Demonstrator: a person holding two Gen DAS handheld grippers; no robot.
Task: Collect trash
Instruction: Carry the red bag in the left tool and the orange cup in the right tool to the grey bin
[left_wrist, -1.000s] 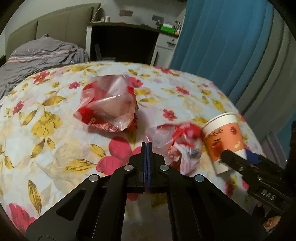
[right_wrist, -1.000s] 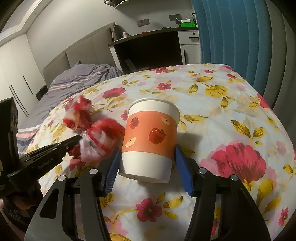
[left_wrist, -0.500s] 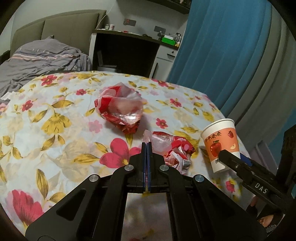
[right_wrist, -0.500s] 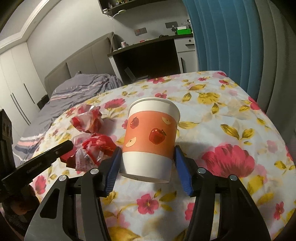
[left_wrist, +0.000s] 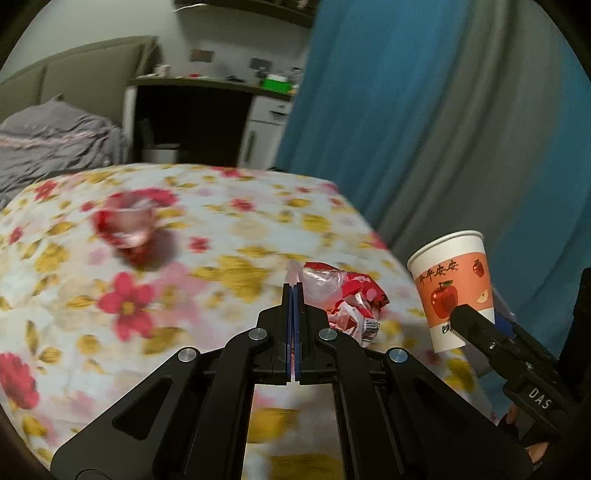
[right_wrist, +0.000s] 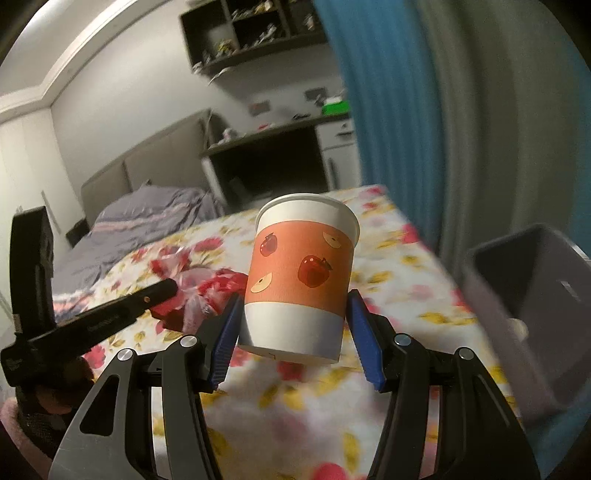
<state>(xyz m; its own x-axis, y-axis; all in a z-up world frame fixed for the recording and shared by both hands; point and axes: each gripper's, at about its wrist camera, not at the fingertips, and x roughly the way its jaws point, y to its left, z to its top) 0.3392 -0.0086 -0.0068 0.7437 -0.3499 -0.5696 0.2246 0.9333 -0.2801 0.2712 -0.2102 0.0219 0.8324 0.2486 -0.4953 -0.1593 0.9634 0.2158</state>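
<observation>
My left gripper is shut on the edge of a crumpled red-and-white wrapper and holds it above the floral tablecloth. My right gripper is shut on a paper cup with an orange apple band, held upright above the table. The cup also shows at the right of the left wrist view. The wrapper shows left of the cup in the right wrist view. A second red-and-clear wrapper lies on the table, far left and blurred.
A grey bin stands beside the table at the right edge. Blue and grey curtains hang behind the table. A bed with grey bedding and a dark desk are further back.
Both grippers have risen and swung right, carrying the wrapper and the cup up off the table. The grey bin has come into the right wrist view.
</observation>
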